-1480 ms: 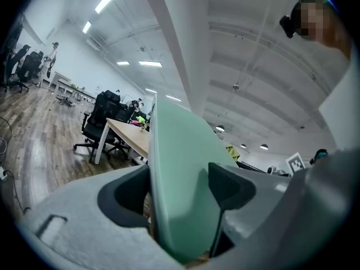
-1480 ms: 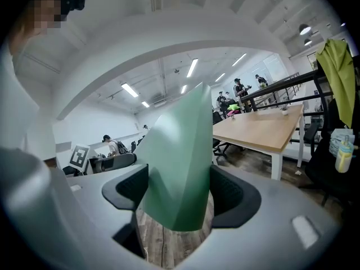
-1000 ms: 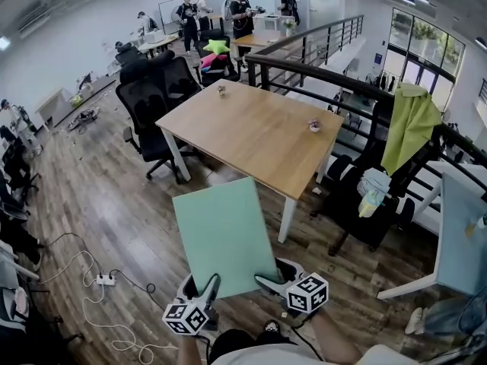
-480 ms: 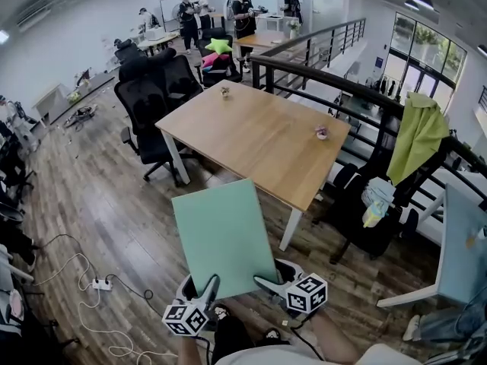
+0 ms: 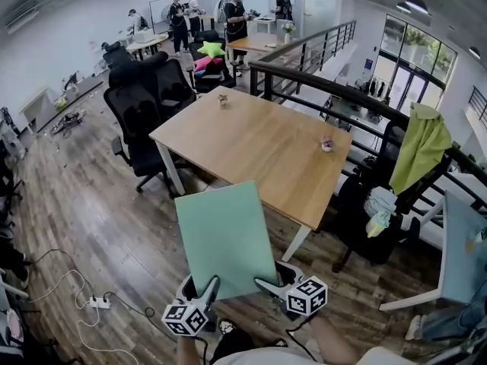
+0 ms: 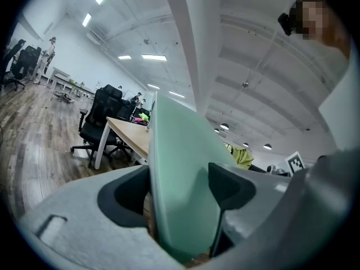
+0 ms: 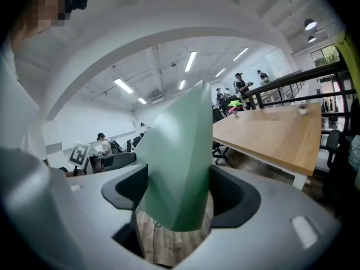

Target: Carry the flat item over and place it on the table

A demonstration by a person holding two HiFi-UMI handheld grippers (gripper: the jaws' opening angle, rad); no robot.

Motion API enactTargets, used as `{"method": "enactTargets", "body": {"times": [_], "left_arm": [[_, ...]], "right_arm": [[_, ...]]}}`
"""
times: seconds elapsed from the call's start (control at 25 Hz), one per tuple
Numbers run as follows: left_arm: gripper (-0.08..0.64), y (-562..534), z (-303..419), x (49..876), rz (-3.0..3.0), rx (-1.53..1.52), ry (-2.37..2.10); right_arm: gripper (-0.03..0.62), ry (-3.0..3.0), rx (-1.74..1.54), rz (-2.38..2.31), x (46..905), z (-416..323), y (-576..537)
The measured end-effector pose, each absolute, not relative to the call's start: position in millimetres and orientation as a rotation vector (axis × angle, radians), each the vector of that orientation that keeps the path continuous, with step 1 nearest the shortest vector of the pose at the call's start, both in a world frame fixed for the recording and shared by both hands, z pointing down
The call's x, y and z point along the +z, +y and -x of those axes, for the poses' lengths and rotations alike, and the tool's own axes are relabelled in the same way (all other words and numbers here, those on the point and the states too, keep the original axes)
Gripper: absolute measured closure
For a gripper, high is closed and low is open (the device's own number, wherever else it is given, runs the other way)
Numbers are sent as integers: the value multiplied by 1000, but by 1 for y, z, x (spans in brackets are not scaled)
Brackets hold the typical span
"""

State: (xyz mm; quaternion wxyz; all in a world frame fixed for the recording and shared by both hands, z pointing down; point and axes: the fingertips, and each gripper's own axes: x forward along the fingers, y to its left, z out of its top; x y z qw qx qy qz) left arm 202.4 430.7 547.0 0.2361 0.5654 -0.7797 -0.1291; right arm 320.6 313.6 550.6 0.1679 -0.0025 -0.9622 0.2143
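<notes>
In front of the wooden table (image 5: pixel 251 147), a person holds a flat pale green board (image 5: pixel 224 238) out over the floor, not yet on the table. The left gripper (image 5: pixel 207 286) and the right gripper (image 5: pixel 265 284) each clamp the board's near edge, one at each corner, with the pads pressed on both faces. The rest of the board stands free toward the table, and its far edge looks close to the table's near edge.

I think the grip is the weak point. The board is held at one edge only, so its own weight can tip the far end down or draw it out of the pads. If it arrives too low, the far edge may hit the table's rim instead of passing above it. A small pot (image 5: pixel 327 144) stands near the right side of the top and another small thing (image 5: pixel 223 99) near the far corner; a sliding board could push them. A white cable and power strip (image 5: pixel 99 302) lie on the wooden floor (image 5: pixel 99 219) to the left, away from the direct way.

The table top is smooth, light wood and mostly bare. Black office chairs (image 5: pixel 144 105) stand at its left, a dark railing (image 5: pixel 319 82) runs behind it, and several people (image 5: pixel 236 10) stand far at the back.
</notes>
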Motion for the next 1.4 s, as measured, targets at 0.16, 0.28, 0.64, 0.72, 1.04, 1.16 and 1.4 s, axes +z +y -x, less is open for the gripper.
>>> {"method": "enactTargets", "body": {"times": [0.16, 0.28, 0.64, 0.72, 1.04, 1.16, 1.4], "left_arm": [[221, 427, -162, 549, -1570, -334, -2117], [221, 428, -132, 551, -1587, -321, -2094], [221, 422, -81, 554, -1639, -301, -2047], [221, 419, -76, 560, -1645, -295, -2036], [221, 384, -30, 570, -1654, -283, -2018], [221, 365, -13, 571, -1658, -268, -2010], [221, 325, 19, 573, -1673, -241, -1987]], "right_arm": [[239, -2736, 617, -19, 553, -283, 312], [239, -2733, 631, -44, 556, -255, 316], [238, -2726, 645, -128, 560, -210, 317], [238, -2715, 639, -137, 565, -205, 314], [238, -2708, 651, -159, 576, -161, 282], [238, -2707, 664, -162, 579, -144, 264], [236, -2710, 687, -189, 582, -115, 227]]}}
